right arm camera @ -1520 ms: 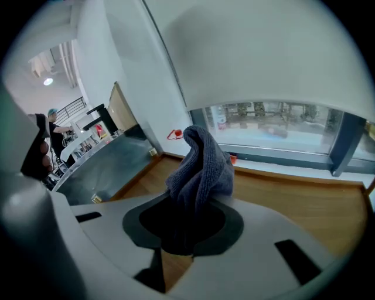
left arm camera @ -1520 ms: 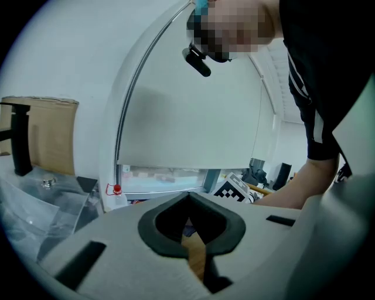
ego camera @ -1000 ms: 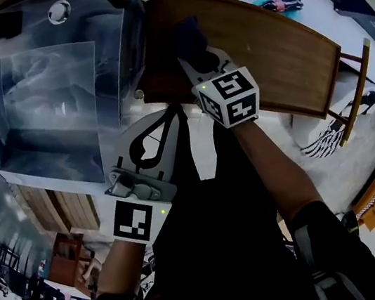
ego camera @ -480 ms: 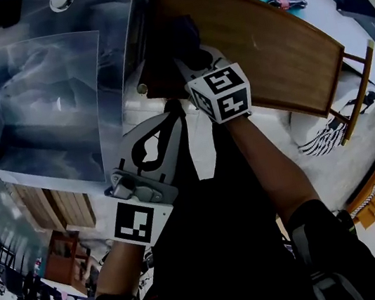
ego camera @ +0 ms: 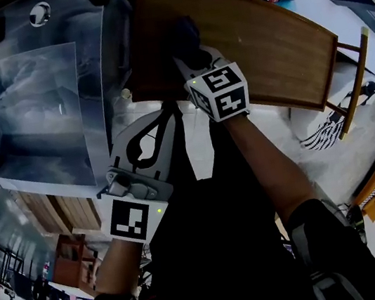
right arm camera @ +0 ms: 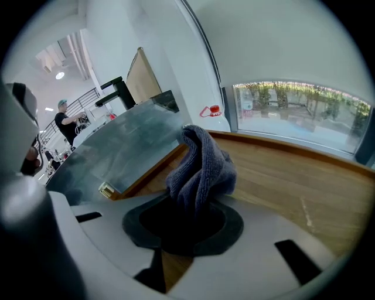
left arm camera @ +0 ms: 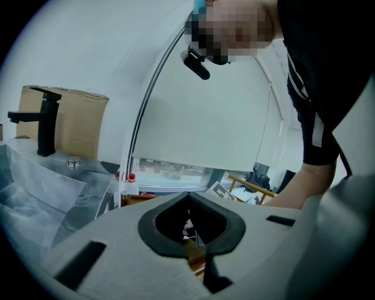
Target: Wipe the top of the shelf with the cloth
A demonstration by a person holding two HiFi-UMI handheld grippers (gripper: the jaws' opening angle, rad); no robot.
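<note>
showing the right tongs (ego camera: 190,52) clamped on a dark grey-blue cloth (ego camera: 182,34), which bunches out of the closed tips and lies on top of the shelf (ego camera: 276,42), near the shelf's left end. in the right gripper view, the cloth (right arm camera: 202,164) stands directly ahead of the right tongs (right arm camera: 186,218) as a folded, looped bundle of soft terry. its lower part is pinched between the dark pads and it touches the shelf (right arm camera: 293,176). the shelf top is a long plank of warm brown wood with straight grain and a faint sheen. beside its left end sits a grey, reflective basin (ego camera: 37,100) with a black tap (left arm camera: 44,117). the left tongs (ego camera: 167,113) are off the shelf, just short of its near edge, beside the basin's corner. the left gripper view shows the left tongs (left arm camera: 188,202) with tips pressed together and nothing between them. the right forearm reaches straight forward, with its marker cube (ego camera: 221,94) facing up. the left forearm is drawn back and angled inward, its marker (ego camera: 129,219) near the body.
</note>
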